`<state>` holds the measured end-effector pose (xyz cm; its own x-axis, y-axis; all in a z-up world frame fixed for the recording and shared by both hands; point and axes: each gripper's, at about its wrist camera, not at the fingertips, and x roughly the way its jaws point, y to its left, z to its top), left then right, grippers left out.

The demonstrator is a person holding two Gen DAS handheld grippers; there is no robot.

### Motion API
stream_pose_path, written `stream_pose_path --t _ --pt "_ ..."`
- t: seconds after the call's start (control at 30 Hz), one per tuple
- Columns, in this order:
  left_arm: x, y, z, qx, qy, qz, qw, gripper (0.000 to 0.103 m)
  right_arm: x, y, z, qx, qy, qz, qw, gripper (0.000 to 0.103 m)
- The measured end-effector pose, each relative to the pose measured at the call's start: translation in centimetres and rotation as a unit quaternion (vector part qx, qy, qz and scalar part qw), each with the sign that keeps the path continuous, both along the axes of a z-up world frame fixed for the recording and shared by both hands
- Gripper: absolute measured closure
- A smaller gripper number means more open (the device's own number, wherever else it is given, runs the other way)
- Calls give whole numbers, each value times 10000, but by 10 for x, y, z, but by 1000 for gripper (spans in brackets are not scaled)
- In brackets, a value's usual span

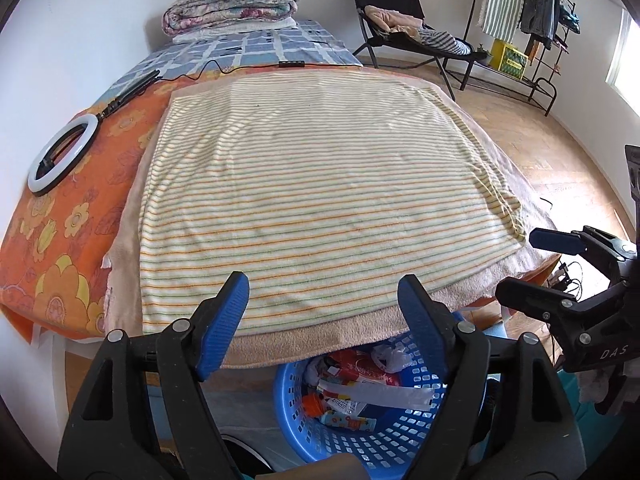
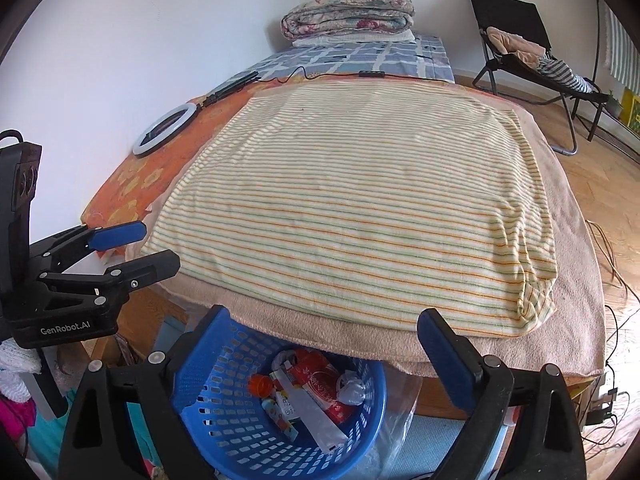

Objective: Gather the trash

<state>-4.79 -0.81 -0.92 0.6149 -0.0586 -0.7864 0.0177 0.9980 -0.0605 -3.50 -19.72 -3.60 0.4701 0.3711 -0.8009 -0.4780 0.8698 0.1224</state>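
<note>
Both grippers hover with fingers spread apart and empty, the left gripper (image 1: 322,312) and right gripper (image 2: 324,344) above a blue perforated plastic basket (image 2: 224,364) on the floor at the bed's foot. Inside lie crumpled wrappers (image 2: 320,380) and a red packet (image 1: 360,368). A striped terry towel (image 1: 312,184) covers the bed; parquet floor (image 1: 560,152) lies beyond.
</note>
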Motion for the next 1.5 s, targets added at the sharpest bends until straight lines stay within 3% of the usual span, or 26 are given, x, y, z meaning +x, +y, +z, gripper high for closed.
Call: stream_pose_path --t 0.53,0.8,0.93,1.5 --pt "39 14 35 11 -583 190 9981 16 43 3 35 212 -732 -217 9969 0" --pt "49 18 30 -145 -481 312 9982 15 60 2 37 374 -792 -190 9960 0" --pt "51 18 31 -246 -535 385 9975 4 62 3 41 357 -988 -245 9942 0" --pt "53 12 34 -123 -568 434 9974 1 76 5 30 486 -739 -398 9953 0"
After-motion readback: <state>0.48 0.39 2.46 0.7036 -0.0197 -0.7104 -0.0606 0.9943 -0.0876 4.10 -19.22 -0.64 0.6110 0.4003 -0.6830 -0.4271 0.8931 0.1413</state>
